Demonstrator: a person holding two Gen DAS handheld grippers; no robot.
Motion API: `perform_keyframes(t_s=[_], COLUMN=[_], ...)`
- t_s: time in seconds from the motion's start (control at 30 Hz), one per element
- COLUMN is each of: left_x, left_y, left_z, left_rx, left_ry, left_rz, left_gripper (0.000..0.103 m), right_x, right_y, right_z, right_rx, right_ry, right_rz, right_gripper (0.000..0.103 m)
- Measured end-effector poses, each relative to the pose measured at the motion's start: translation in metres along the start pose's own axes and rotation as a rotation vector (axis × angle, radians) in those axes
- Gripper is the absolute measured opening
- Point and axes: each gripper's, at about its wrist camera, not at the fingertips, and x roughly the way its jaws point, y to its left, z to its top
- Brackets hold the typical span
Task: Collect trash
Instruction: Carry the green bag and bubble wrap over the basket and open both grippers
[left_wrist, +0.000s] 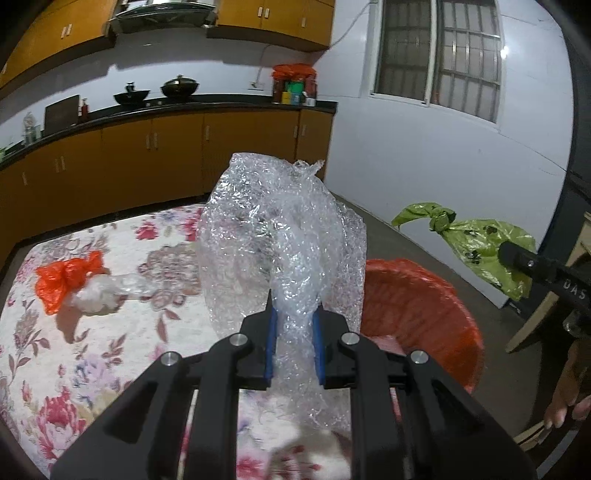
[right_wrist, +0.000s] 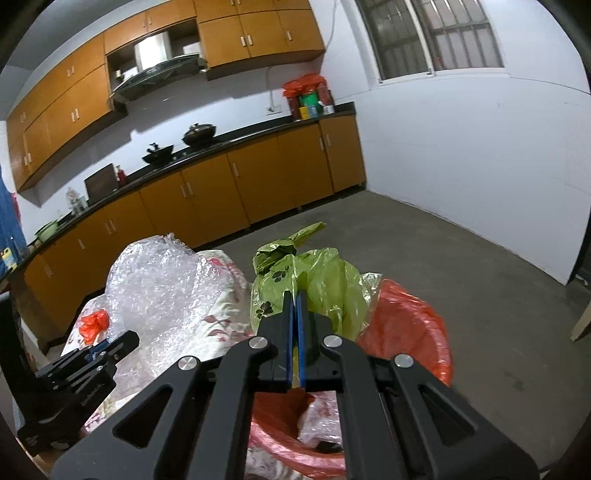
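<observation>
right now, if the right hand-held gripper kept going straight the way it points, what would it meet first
Probably nothing soon: the right hand-held gripper, shut on the knotted green paw-print plastic bag, points over the red-lined bin toward bare concrete floor.

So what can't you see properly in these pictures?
- Left wrist view: the bubble wrap in the left gripper hides part of the table and red bin.
- Right wrist view: the right gripper and green bag cover most of what's inside the bin.
- The kitchen counter jars are too small.
</observation>
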Motion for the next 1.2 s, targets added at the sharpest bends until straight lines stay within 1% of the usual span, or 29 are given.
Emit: perform_keyframes(t_s=[0.23, 0.43, 0.83, 1.0, 1.03, 1.1, 1.17, 1.2], left_x=[0.008, 0.018, 0.039, 0.055, 0.059, 0.065, 0.069, 0.070], left_y=[-0.028, -0.044, -0.060, -0.065, -0.065, -0.065, -0.061, -0.059], left_z=[-0.002, -0.005, -0.010, -0.017, -0.019, -0.024, -0.028, -0.030], left_rx=[0.031, 0.047, 0.052, 0.044, 0.041, 0.038, 0.035, 0.034], left_ry=[0.019, 0.041, 0.088, 0.134, 0.146, 0.170, 0.183, 0.187], left_rz=[-0.068, -0.105, -0.156, -0.182, -0.187, -0.191, -0.184, -0.178], left_gripper=[0.017, 0.017, 0.018, 0.021, 0.023, 0.030, 0.034, 0.036], right_x=[-0.002, -0.002, 0.004, 0.014, 0.017, 0.022, 0.023, 0.022], right_y=[-0.013, -0.018, -0.021, -0.024, -0.025, -0.028, -0.030, -0.032], right_z=[-0.002, -0.002, -0.001, -0.007, -0.009, -0.012, -0.015, -0.016], right_rx=[0.031, 0.050, 0.085, 0.080, 0.082, 0.091, 0.104, 0.109], right_ry=[0.001, -0.002, 0.002, 0.038, 0.053, 0.074, 0.084, 0.082], right_rz=[-0.032, -0.043, -0.048, -0.048, -0.048, -0.053, -0.053, -0.053], right_gripper=[0.003, 0.003, 0.003, 0.004, 0.007, 0.017, 0.038, 0.041])
